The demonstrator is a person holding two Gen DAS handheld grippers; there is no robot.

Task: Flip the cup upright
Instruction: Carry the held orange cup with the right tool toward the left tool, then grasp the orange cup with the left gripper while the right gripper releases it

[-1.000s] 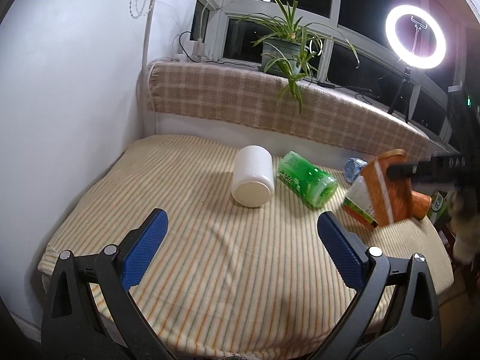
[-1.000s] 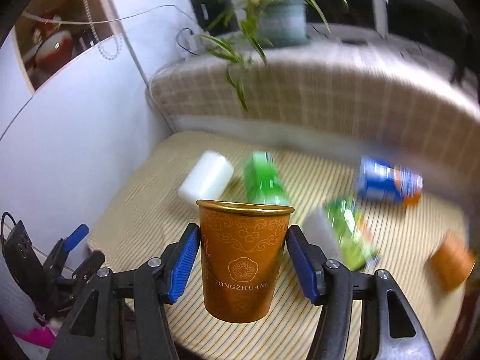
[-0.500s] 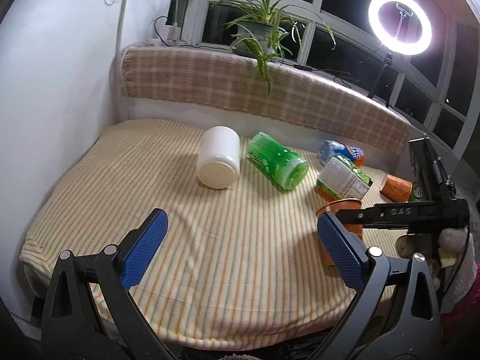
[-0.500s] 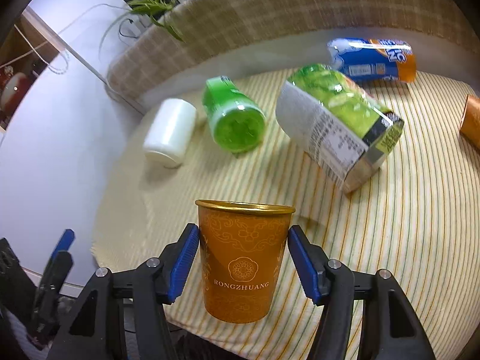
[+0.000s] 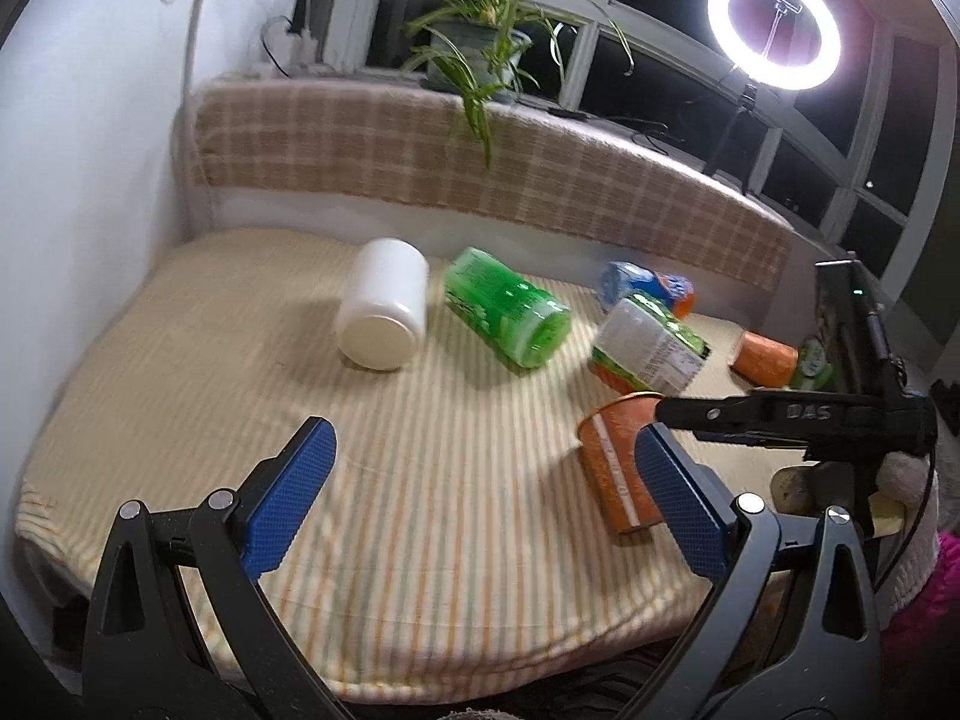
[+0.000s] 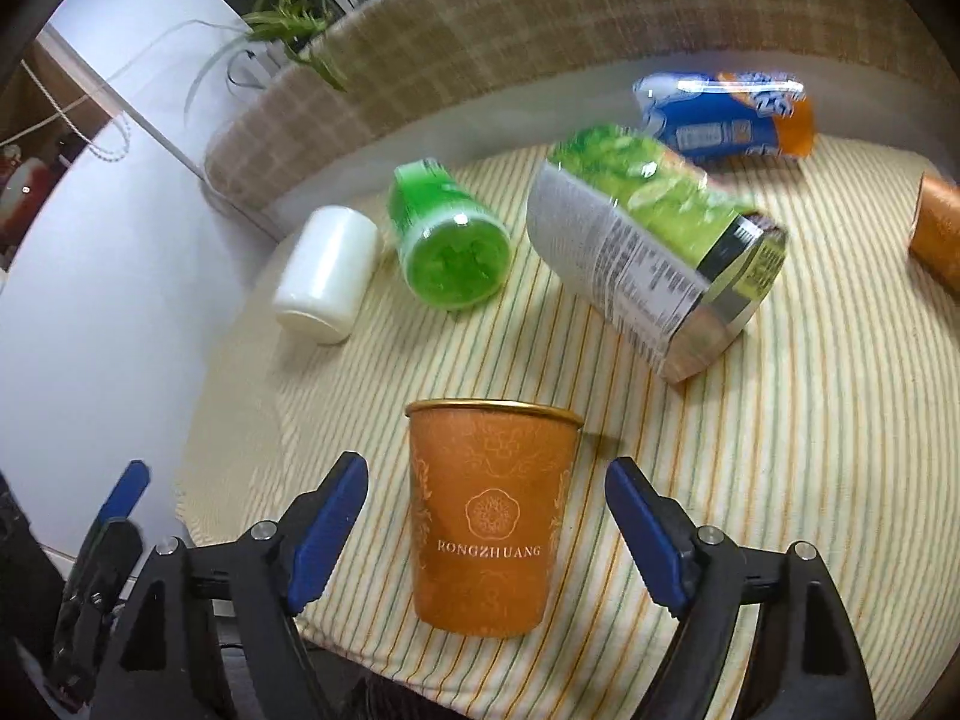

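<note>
An orange paper cup (image 6: 489,519) with a gold rim stands upright, mouth up, on the striped cloth near the front edge. My right gripper (image 6: 487,534) is open, its blue pads on either side of the cup with a gap on each side. In the left wrist view the cup (image 5: 618,468) stands at the right, partly behind my left gripper's right finger, with the right gripper's black body beside it. My left gripper (image 5: 480,498) is open and empty above the front of the cloth.
On the striped cloth (image 5: 420,480) lie a white jar (image 5: 384,312), a green bottle (image 5: 510,306), a green-labelled pack (image 6: 654,252), a blue pack (image 6: 726,114) and a second orange cup (image 6: 936,228) at far right. A checked ledge (image 5: 480,162) with a plant rises behind.
My right gripper has opened and let go of the orange cup, which now stands on the cloth. Earlier it was shut on the cup and lowering it. The left gripper stayed open.
</note>
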